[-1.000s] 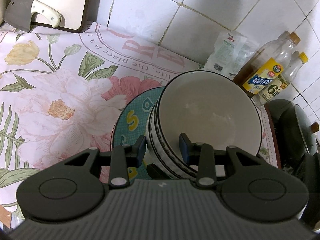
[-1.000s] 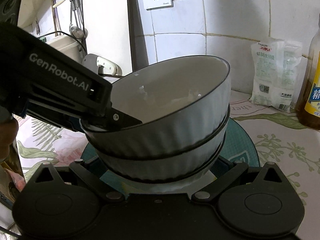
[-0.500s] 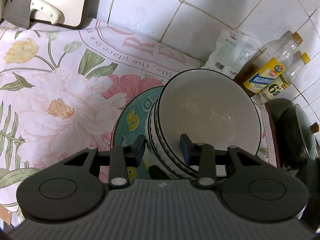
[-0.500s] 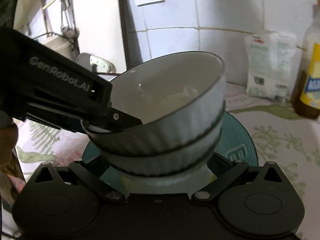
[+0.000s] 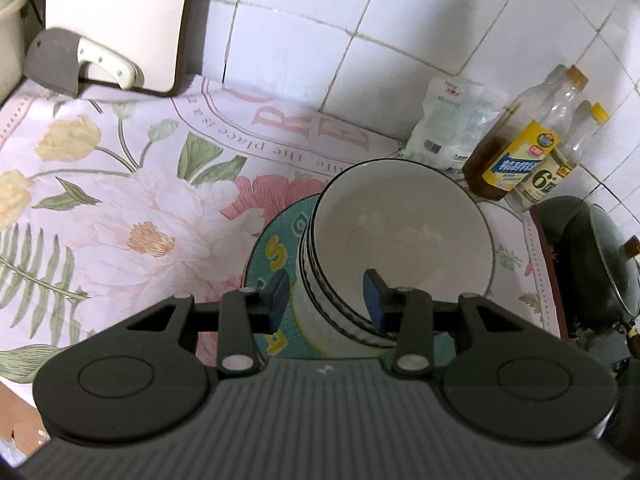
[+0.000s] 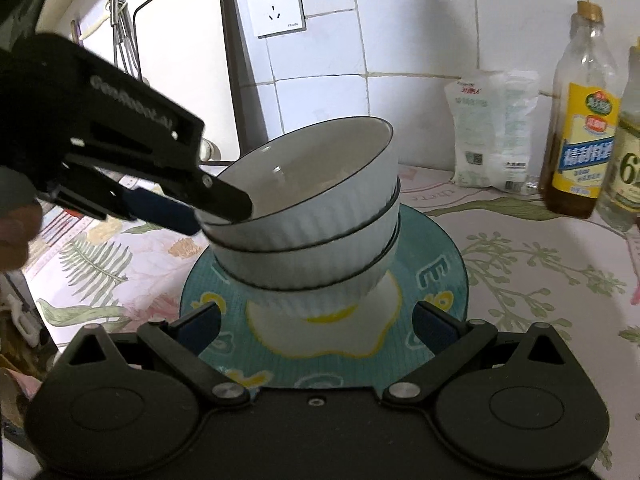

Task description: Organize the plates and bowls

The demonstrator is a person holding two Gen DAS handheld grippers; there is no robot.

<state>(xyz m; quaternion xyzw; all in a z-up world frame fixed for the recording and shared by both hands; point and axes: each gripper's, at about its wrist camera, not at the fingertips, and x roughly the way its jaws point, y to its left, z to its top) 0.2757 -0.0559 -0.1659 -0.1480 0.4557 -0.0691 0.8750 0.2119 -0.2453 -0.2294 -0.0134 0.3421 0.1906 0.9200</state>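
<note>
two jaws of left claw (image 5: 326,294) opening astride top bowl (image 5: 400,236) rim, stack mid-plate (image 6: 436,248); right claw (image 6: 316,326) spread, empty, at plate's near edge.

White ribbed bowls (image 6: 316,216), teal yellow-lettered plate (image 6: 436,252), pink floral cloth (image 5: 120,208).

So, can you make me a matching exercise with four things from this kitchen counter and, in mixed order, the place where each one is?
Things:
1. white bowls
2. teal plate
3. cleaver
4. oil bottle

Places:
a. rests against the white cutting board
b. stacked on top of the plate
c. lies flat on the flowered cloth, under the bowls
d. stands at the tiled wall, beside the white bag

Pairs: 1-b, 2-c, 3-a, 4-d
</note>
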